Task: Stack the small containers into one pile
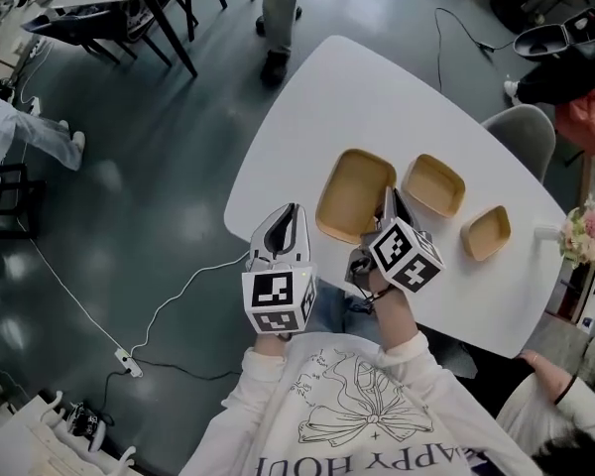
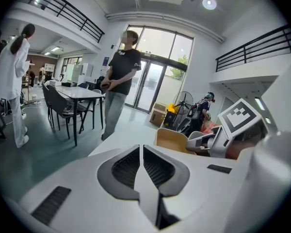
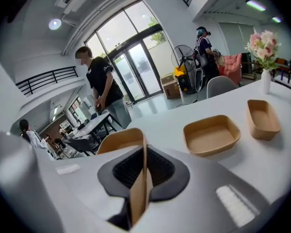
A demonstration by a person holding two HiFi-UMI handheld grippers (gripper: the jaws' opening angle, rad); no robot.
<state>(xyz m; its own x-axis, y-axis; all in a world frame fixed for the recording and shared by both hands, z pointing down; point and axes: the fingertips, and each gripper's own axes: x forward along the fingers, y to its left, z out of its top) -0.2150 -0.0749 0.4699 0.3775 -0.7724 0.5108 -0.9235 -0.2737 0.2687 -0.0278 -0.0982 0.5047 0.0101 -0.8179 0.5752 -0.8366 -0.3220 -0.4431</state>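
Note:
Three tan paper containers stand on the white table (image 1: 377, 97): a large one (image 1: 355, 194), a medium one (image 1: 433, 184) and a small one (image 1: 486, 232). My right gripper (image 1: 389, 200) is shut on the near right rim of the large container (image 3: 121, 140), whose wall stands pinched between the pads (image 3: 144, 166). The medium container (image 3: 211, 135) and the small one (image 3: 263, 118) lie apart to its right. My left gripper (image 1: 290, 216) hovers shut and empty over the table's near left edge; its jaws (image 2: 141, 161) meet with nothing between them. From there I see the large container (image 2: 173, 141) ahead.
A person (image 1: 278, 18) stands at the table's far end. A grey chair (image 1: 521, 132) and a vase of flowers (image 1: 585, 234) are at the right. A white cable and power strip (image 1: 129, 363) lie on the floor at the left. Another person's arm (image 1: 550, 395) is at lower right.

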